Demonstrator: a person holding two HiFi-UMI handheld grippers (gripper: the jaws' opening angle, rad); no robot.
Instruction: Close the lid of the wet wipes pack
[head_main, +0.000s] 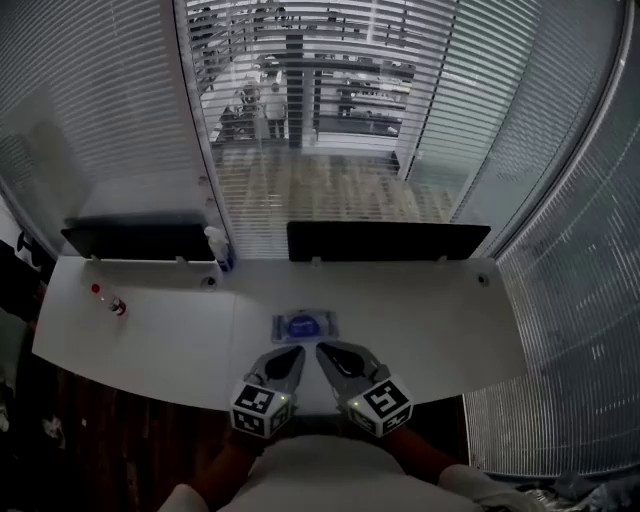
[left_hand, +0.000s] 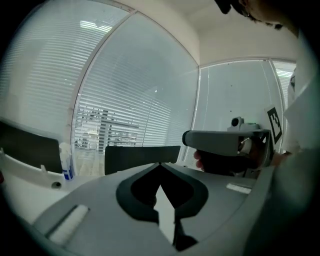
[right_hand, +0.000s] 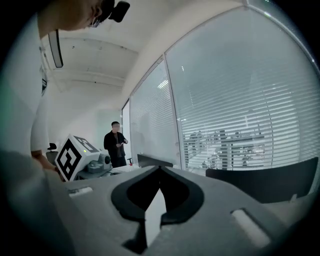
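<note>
Currently both grippers sit side by side at the near edge of the desk (head_main: 150, 340); left gripper (head_main: 290, 355) and right gripper (head_main: 328, 353) angle inward, tips close to one another; marker cubes nearest the body. Left jaws are closed tip to tip with nothing between them, seen in its own view (left_hand: 160, 165); right jaws likewise pressed together and empty (right_hand: 160, 169). Wipes pack (head_main: 305, 325) lies flat on the desk, centred, just beyond the two sets of tips in the head view; neither gripper touches it as far as that view shows; blue oval on its top face, lid state too small to tell. Neither gripper view shows the pack; both look out level across the room toward the blinds (head_main: 330, 120). Two dark screens (head_main: 385, 240) stand along the far desk edge; spray bottle (head_main: 220, 248) between them; small bottle (head_main: 108, 300) with red cap lies well off to the left. Person (right_hand: 116, 145) in dark clothes stands in the background of the right gripper view.
</note>
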